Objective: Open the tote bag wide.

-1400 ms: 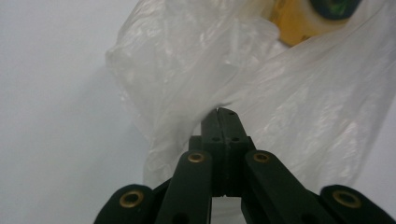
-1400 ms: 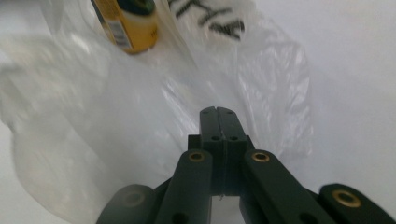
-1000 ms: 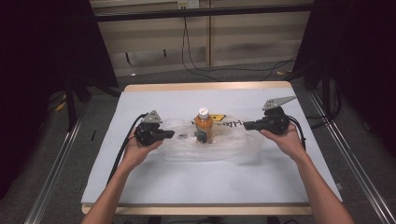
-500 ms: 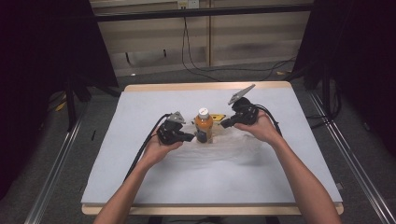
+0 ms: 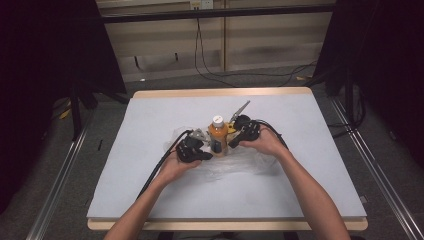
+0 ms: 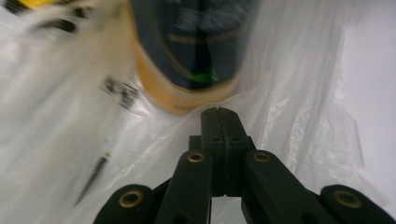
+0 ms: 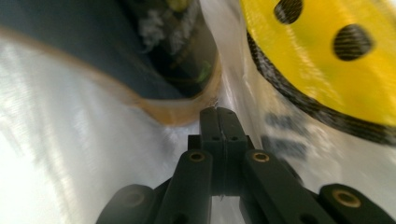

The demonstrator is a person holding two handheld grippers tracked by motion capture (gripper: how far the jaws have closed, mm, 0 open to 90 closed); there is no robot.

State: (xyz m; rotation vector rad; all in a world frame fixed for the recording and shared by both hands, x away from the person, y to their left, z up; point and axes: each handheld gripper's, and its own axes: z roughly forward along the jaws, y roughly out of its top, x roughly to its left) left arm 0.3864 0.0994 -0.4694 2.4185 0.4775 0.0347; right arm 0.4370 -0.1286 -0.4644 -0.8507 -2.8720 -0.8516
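Observation:
An orange drink bottle (image 5: 218, 136) with a white cap stands upright on a crumpled clear plastic bag (image 5: 240, 167) in the middle of the table. My left gripper (image 5: 210, 149) lies low at the bottle's left, shut, its tips near the base. My right gripper (image 5: 230, 142) comes in from the right, also shut. In the left gripper view the shut jaws (image 6: 218, 112) touch the bag film (image 6: 289, 93) just below the bottle's dark label (image 6: 191, 46). The right gripper view has the shut jaws (image 7: 218, 112) at the bottle's base (image 7: 177, 112), beside a yellow black-dotted print (image 7: 327, 60). Whether film is pinched I cannot tell.
The white table top (image 5: 150, 115) has bare room on all sides of the bag. Black cables trail from both grippers toward the person's forearms (image 5: 310, 195). Dark stands and floor cables lie beyond the far edge.
Both hands have moved inward from the bag's ends to the bottle, the right one farther, and have dropped lower. The jaws stayed shut. The bottle has not moved.

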